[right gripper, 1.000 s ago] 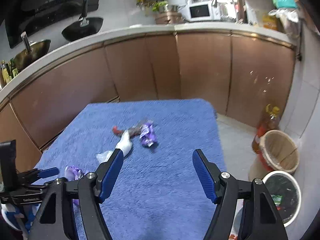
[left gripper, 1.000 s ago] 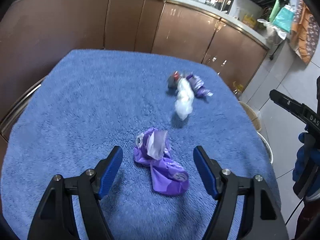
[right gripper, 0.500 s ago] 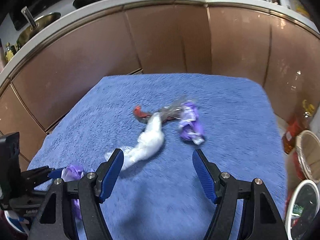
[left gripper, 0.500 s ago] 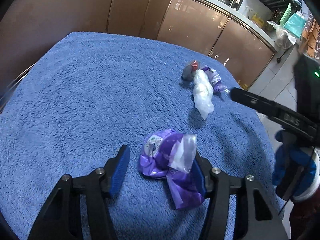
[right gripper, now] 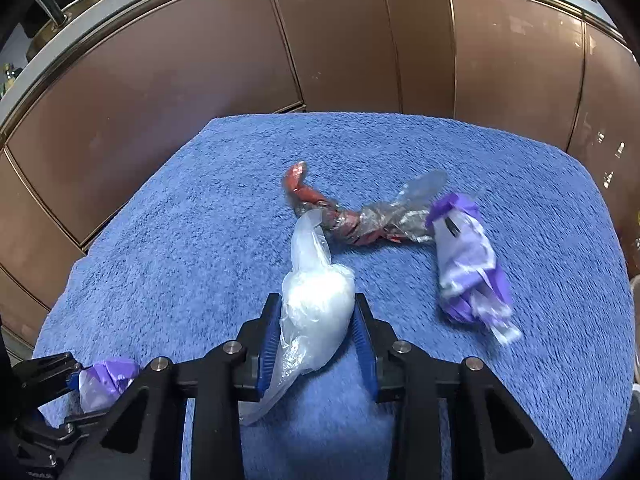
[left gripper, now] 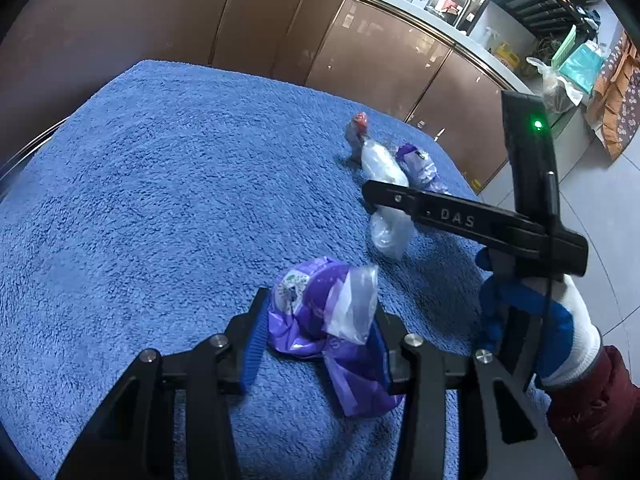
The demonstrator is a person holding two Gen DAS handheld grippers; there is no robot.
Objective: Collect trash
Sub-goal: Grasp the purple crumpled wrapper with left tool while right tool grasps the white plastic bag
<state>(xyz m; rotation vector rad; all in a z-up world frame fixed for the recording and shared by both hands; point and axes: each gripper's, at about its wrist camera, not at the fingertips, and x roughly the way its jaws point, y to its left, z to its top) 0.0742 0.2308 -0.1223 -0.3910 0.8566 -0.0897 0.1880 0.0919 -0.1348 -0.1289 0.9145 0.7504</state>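
My left gripper (left gripper: 318,330) is shut on a crumpled purple wrapper (left gripper: 320,320) with a clear flap, on the blue towel (left gripper: 160,200). It also shows in the right wrist view (right gripper: 106,376). My right gripper (right gripper: 316,334) is shut on a white clear plastic bag (right gripper: 316,304); that bag also shows in the left wrist view (left gripper: 386,196). A red and clear twisted wrapper (right gripper: 344,216) and a second purple and white wrapper (right gripper: 468,264) lie on the towel just beyond the right gripper.
Brown cabinet fronts (right gripper: 340,40) curve around the far side of the towel-covered table. The right hand-held gripper's body (left gripper: 480,220) and a gloved hand (left gripper: 540,320) reach in from the right in the left wrist view. Tiled floor (left gripper: 600,200) lies to the right.
Both grippers moved forward and down and closed: the left on the purple wrapper, the right on the white plastic bag. The right gripper came in beside the left.
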